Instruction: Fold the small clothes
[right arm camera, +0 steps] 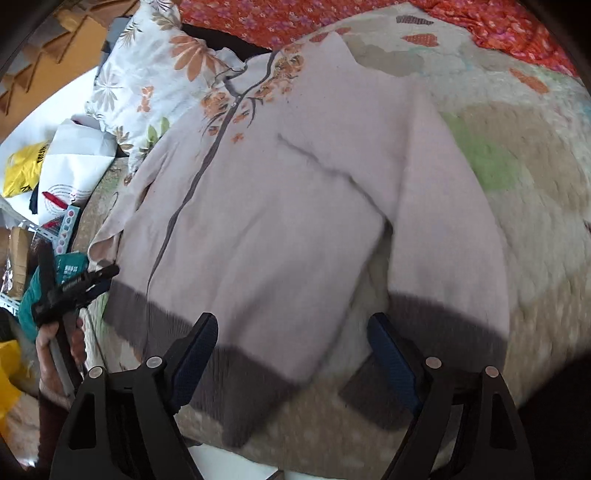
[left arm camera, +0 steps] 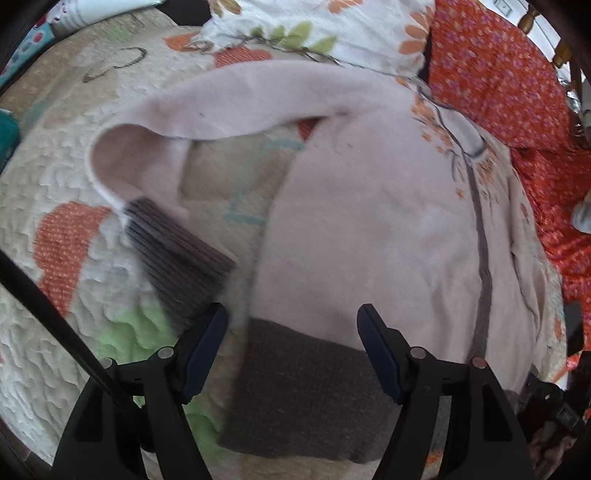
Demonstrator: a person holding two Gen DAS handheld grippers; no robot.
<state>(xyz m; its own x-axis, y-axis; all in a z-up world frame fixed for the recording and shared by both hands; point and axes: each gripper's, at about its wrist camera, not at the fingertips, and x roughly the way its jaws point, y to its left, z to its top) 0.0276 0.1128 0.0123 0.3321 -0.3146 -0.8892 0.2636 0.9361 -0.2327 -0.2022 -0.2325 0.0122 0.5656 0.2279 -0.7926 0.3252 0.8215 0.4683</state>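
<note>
A pale pink sweater point(left arm camera: 369, 206) with grey ribbed hem and cuffs lies flat on a quilted bedspread point(left arm camera: 44, 177). In the left wrist view its sleeve point(left arm camera: 229, 99) bends in a loop, the grey cuff point(left arm camera: 177, 258) beside the body. My left gripper point(left arm camera: 291, 314) is open and empty above the grey hem point(left arm camera: 306, 391). In the right wrist view the sweater point(right arm camera: 277, 206) shows a flower print near the neck, and the other sleeve point(right arm camera: 443, 221) lies along the body. My right gripper point(right arm camera: 291, 325) is open and empty over the hem point(right arm camera: 243, 391), with that sleeve's cuff point(right arm camera: 443, 325) to its right. The left gripper point(right arm camera: 74, 288) appears at the sweater's left edge.
A white floral pillow point(left arm camera: 314, 26) lies at the head of the bed, also in the right wrist view point(right arm camera: 147, 81). A red patterned cloth point(left arm camera: 498, 74) lies beyond the sweater. Bags and boxes point(right arm camera: 55, 166) sit beside the bed. The bed edge point(right arm camera: 240, 458) is near.
</note>
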